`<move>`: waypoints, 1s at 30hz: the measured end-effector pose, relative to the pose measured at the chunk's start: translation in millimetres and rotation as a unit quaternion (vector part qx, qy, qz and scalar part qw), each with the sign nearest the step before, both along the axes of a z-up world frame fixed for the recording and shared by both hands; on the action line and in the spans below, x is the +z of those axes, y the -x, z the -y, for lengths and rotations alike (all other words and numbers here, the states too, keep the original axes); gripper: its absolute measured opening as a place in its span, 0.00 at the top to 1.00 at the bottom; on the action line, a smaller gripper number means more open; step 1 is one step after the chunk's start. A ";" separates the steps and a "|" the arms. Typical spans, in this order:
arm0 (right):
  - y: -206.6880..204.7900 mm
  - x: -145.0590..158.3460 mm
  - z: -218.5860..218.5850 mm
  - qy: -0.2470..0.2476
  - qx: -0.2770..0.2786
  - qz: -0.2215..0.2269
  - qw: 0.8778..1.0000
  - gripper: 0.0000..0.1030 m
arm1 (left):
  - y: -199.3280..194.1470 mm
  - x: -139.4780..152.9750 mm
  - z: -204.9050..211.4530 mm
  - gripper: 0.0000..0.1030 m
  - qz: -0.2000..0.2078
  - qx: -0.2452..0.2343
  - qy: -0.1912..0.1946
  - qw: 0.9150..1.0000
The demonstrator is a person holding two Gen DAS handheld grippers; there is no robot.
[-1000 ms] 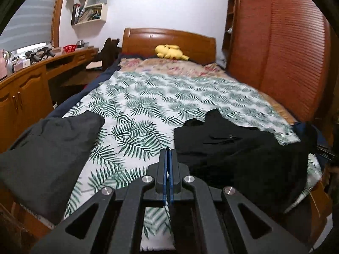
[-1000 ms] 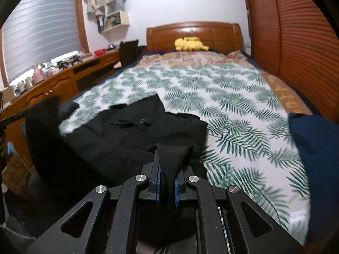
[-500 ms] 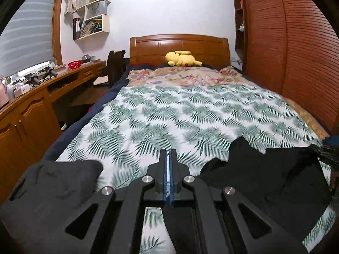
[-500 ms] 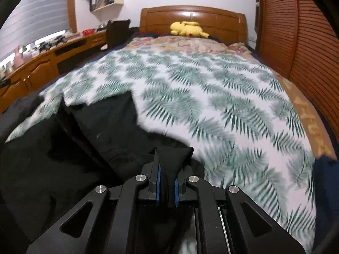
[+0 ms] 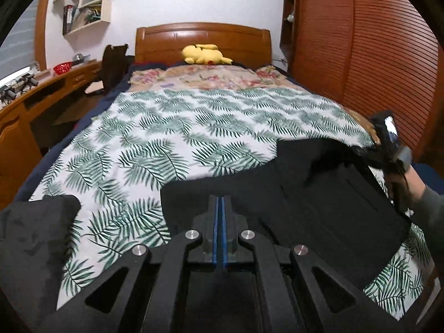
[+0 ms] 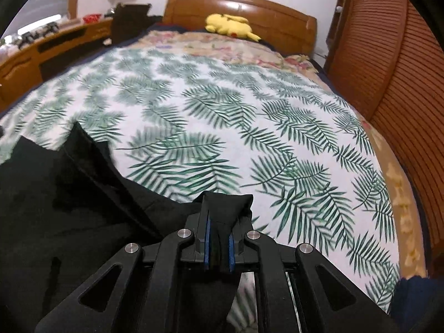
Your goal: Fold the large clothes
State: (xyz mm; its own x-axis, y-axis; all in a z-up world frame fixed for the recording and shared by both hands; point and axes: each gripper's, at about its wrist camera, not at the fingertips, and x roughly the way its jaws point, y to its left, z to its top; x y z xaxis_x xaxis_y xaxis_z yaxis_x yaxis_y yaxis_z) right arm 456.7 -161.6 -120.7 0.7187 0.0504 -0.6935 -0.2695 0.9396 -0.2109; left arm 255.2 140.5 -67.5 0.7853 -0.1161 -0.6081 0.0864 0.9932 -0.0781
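The black garment (image 5: pixel 319 194) lay spread at the foot edge of the bed (image 5: pixel 194 127). The right tongs (image 6: pixel 218 238) pinched a fold of it tight. The left tongs (image 5: pixel 221 222) were clenched over the cloth's edge. A grey garment (image 5: pixel 30 236) sat at the bed's left corner.

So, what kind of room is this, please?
Most likely a home bedroom. A bed with a leaf-print cover and a wooden headboard fills the view, a yellow plush toy lies at its head, and a slatted wooden wardrobe stands along one side.
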 end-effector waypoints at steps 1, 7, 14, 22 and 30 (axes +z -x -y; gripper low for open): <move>-5.2 -0.6 0.3 0.002 -0.008 0.000 1.000 0.94 | -0.8 -1.3 1.9 1.00 -0.003 -0.002 -0.001 1.000; -29.6 -1.6 11.9 -0.013 -0.063 -0.047 0.997 0.81 | 1.1 -10.8 13.8 0.98 -0.022 -0.016 -0.011 1.000; 13.8 20.0 18.4 0.001 -0.056 -0.024 0.998 0.31 | 10.2 -18.2 41.3 0.96 -0.031 -0.045 -0.031 0.998; 115.2 13.5 -22.9 -0.030 0.077 -0.051 0.995 0.32 | 25.2 -24.8 61.8 0.95 -0.040 -0.071 -0.031 0.996; 177.3 -2.9 -58.1 -0.062 0.125 -0.075 0.987 0.32 | 42.4 -26.3 75.2 0.95 -0.037 -0.083 -0.027 0.996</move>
State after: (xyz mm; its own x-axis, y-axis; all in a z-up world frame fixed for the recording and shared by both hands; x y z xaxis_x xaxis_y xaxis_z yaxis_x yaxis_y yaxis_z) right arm 279.4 -103.5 -123.6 0.5620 0.3043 -0.7691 -0.5163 0.8556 -0.0387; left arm 212.8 65.3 -93.8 0.7104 -0.2057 -0.6731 0.2448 0.9688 -0.0377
